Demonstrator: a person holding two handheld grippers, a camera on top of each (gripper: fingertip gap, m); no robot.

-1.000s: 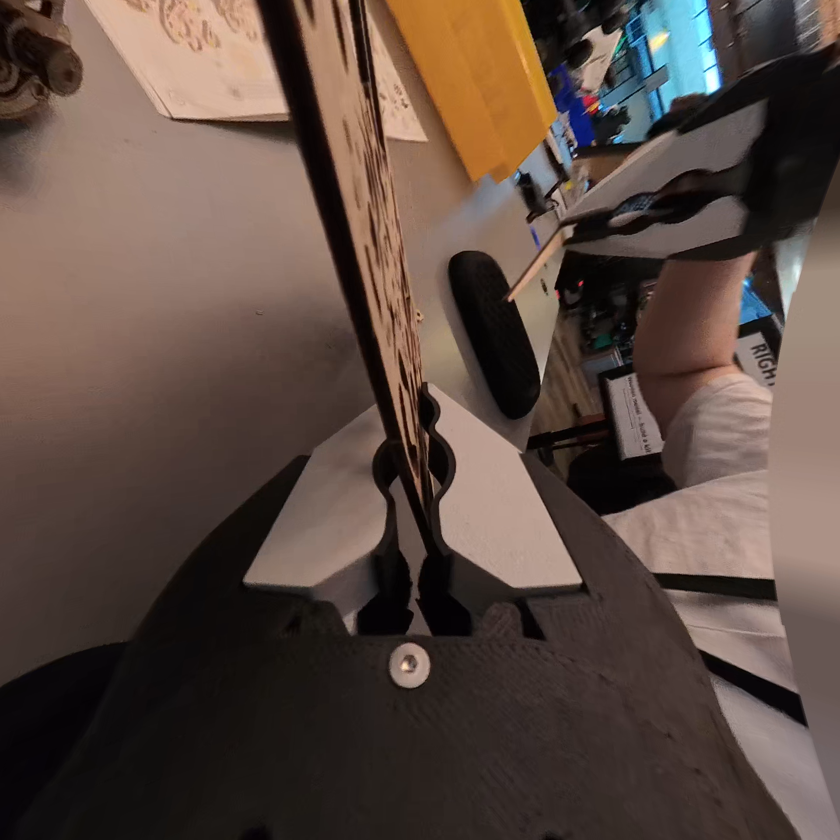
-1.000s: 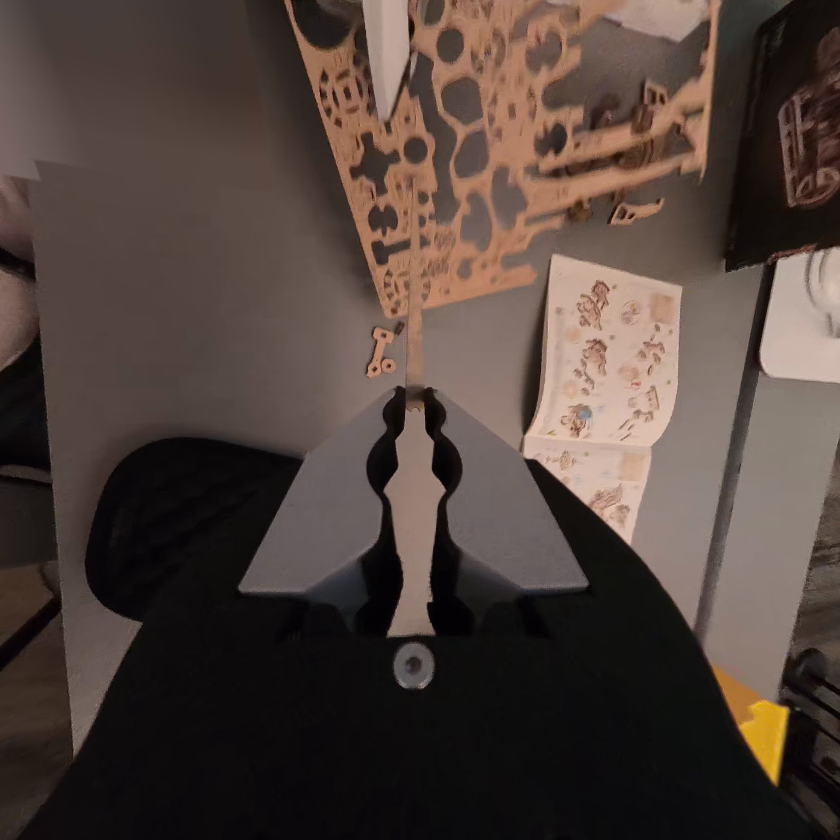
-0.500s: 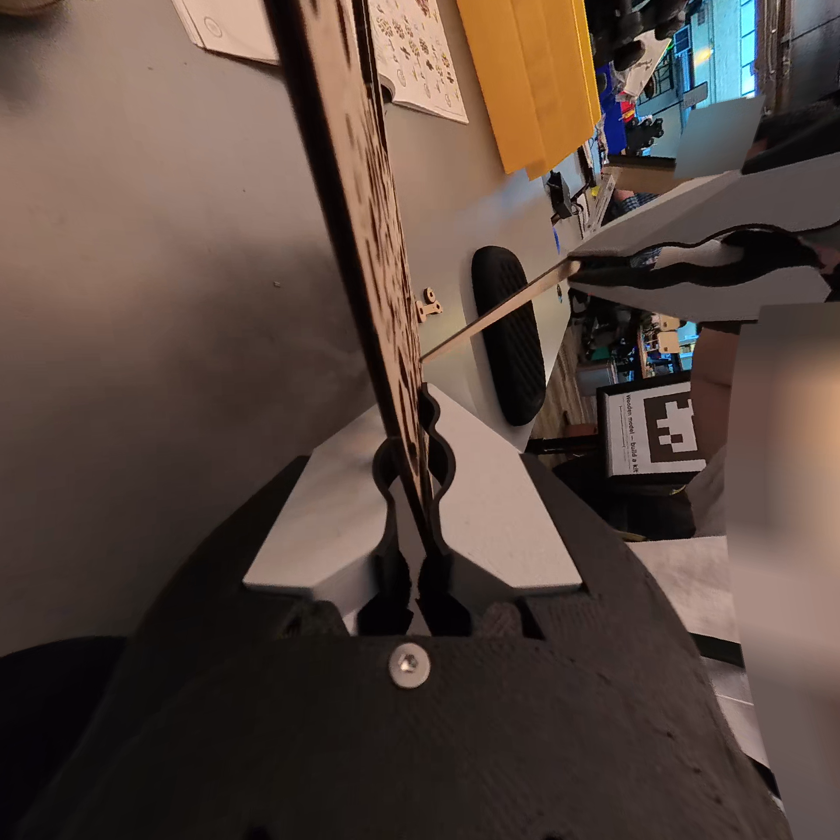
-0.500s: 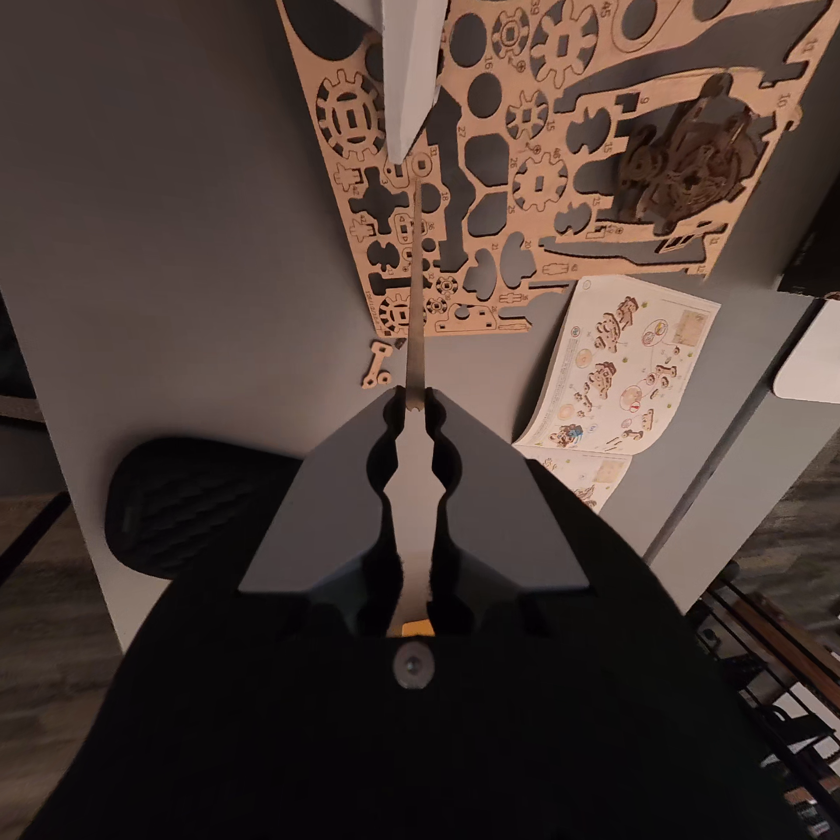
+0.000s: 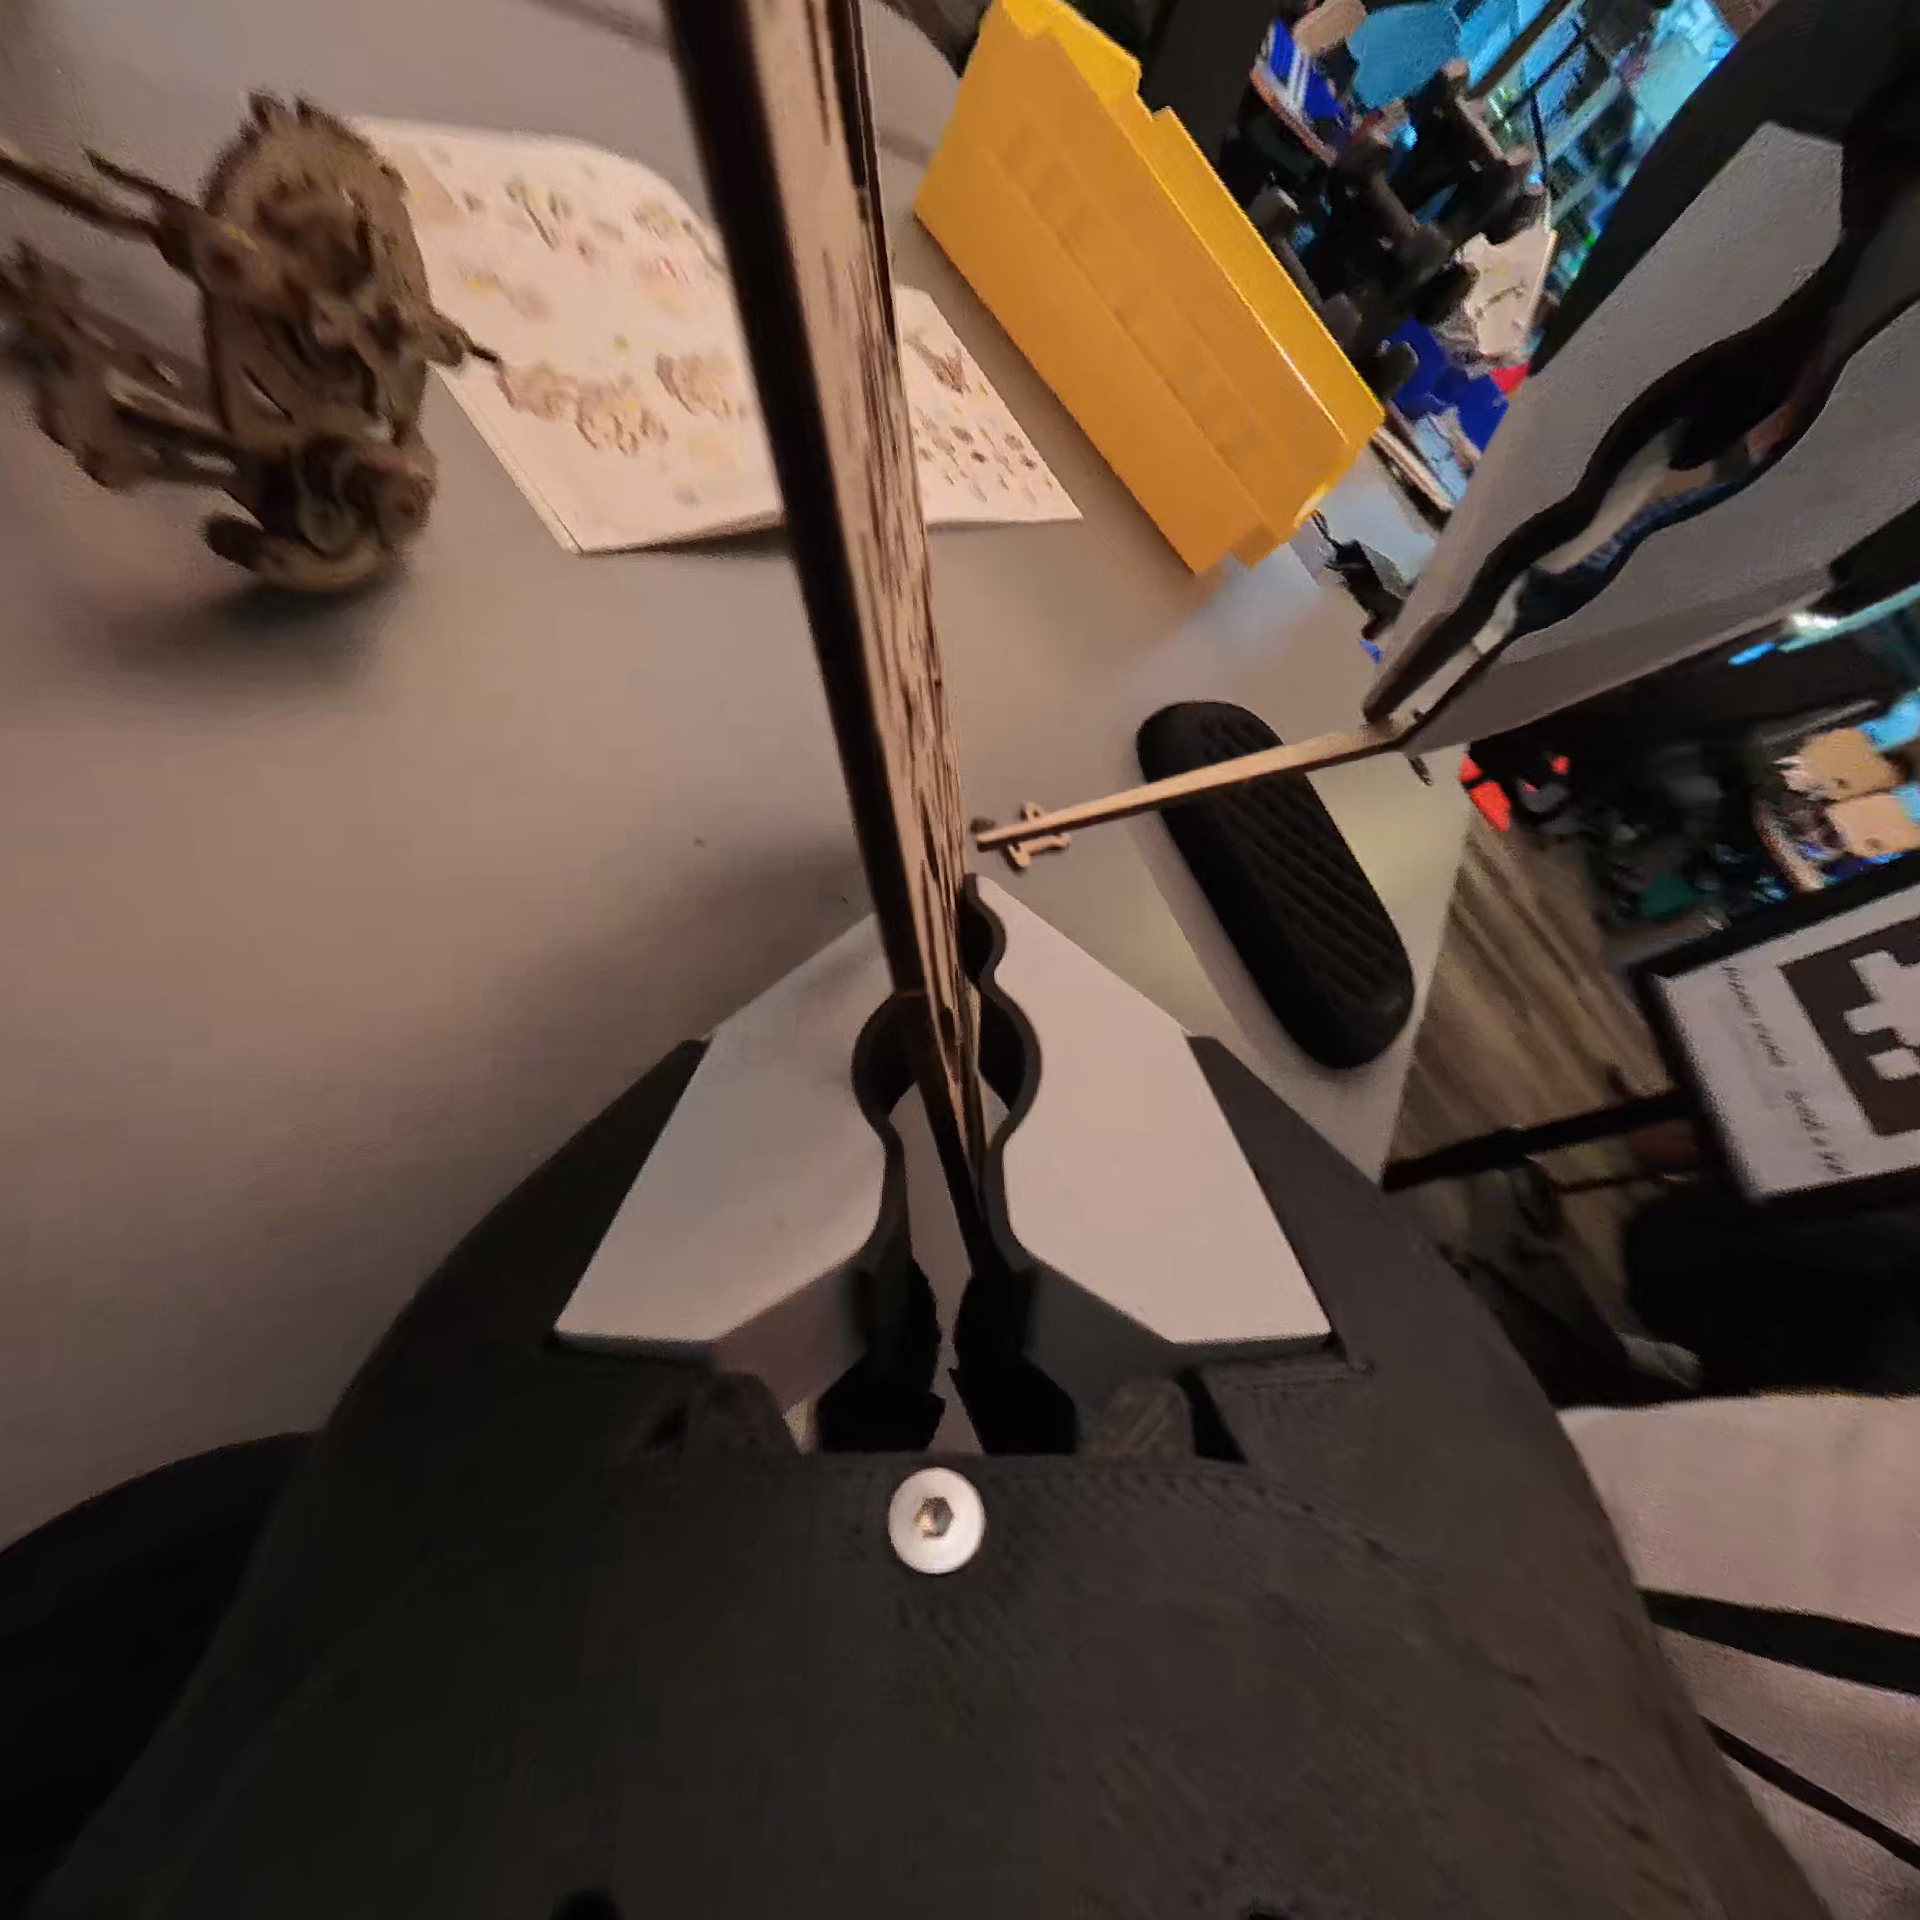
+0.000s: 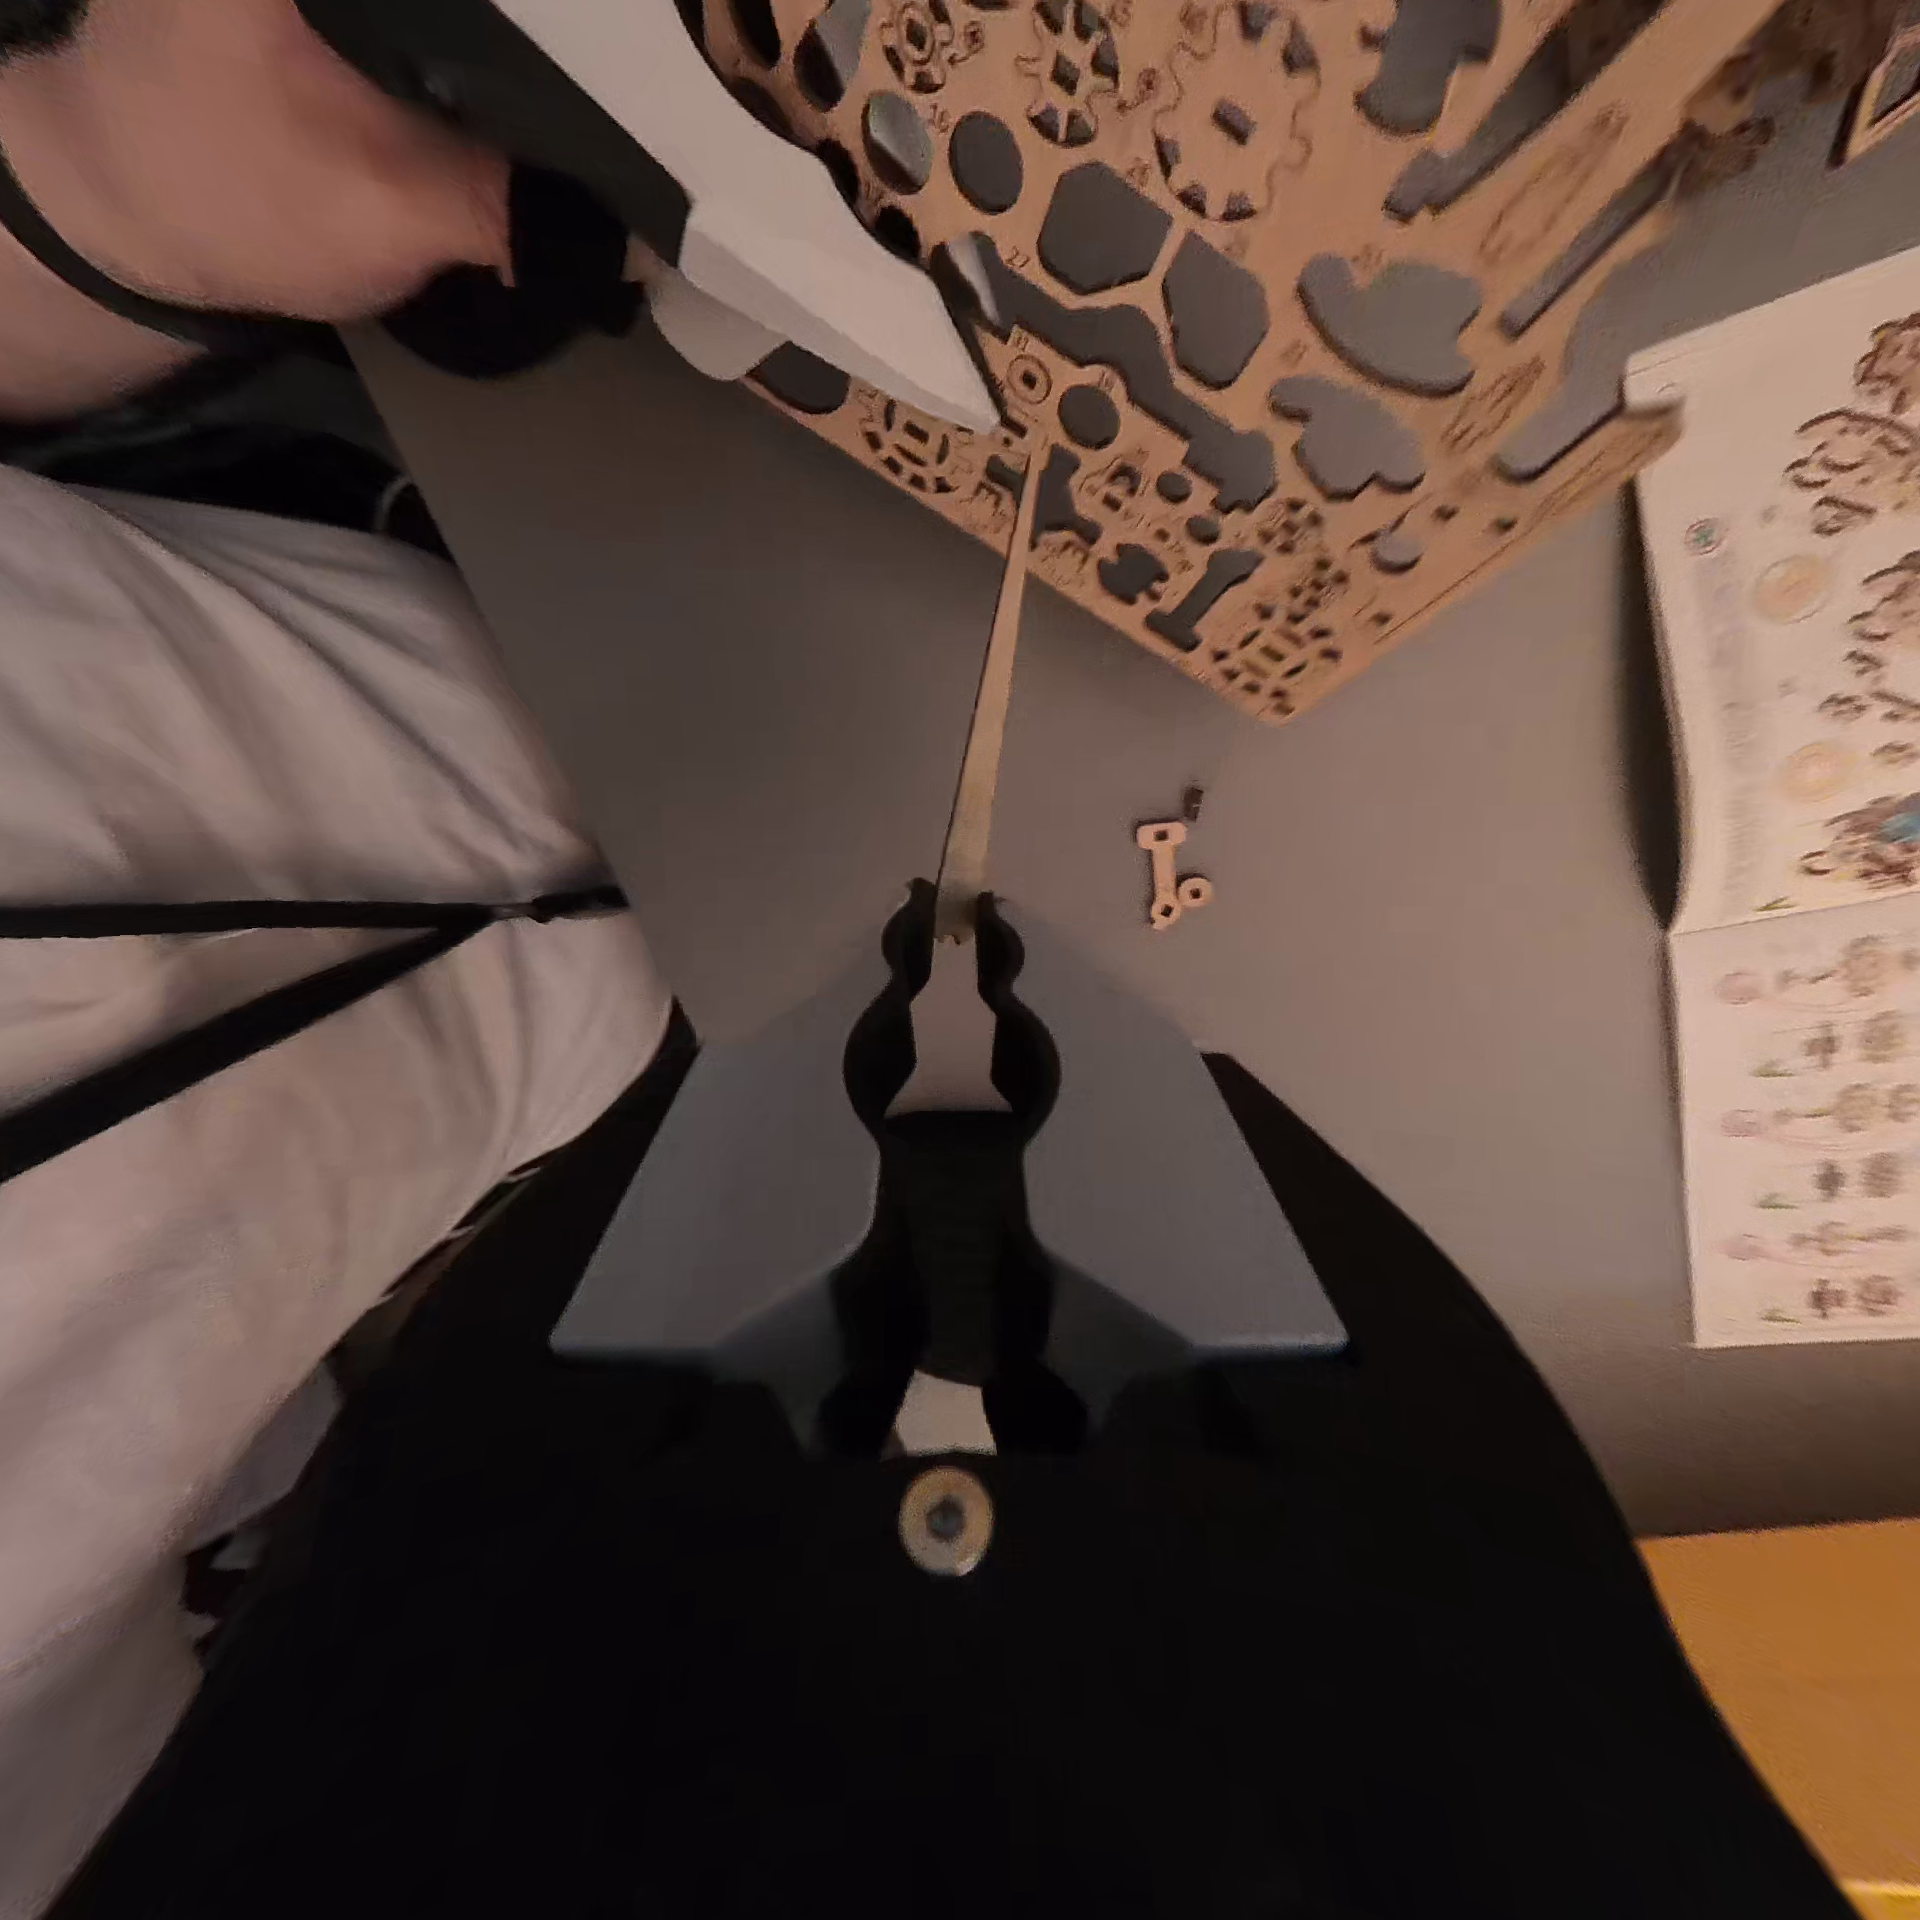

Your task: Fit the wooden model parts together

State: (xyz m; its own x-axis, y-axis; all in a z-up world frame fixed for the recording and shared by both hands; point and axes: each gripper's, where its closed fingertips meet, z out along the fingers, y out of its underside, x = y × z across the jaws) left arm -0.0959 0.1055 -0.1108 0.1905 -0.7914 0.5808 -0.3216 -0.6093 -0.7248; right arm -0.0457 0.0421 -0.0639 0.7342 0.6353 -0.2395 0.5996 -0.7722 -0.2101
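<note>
My left gripper (image 5: 940,935) is shut on a laser-cut wooden parts sheet (image 5: 831,364), seen edge-on and held upright above the grey table (image 5: 416,831). In the right wrist view the sheet (image 6: 1299,260) shows its face with many cut-outs, and the left gripper (image 6: 966,410) grips its lower left edge. My right gripper (image 6: 951,914) is shut on a thin wooden stick (image 6: 987,707). The stick's tip touches the sheet close to the left fingertips. The right gripper also shows in the left wrist view (image 5: 1387,717). A small loose wooden part (image 6: 1169,873) lies on the table below.
A partly built wooden model (image 5: 281,343) stands at the far left beside an open instruction booklet (image 5: 623,343). A yellow bin (image 5: 1143,343) sits behind it. A black oblong case (image 5: 1278,883) lies at the table's edge. A person's hand (image 6: 260,156) holds the left gripper.
The right gripper brought the stick's tip up to the sheet and keeps it there. Both grippers have tilted and turned, so the sheet now sits at an angle and the built model has come into view.
</note>
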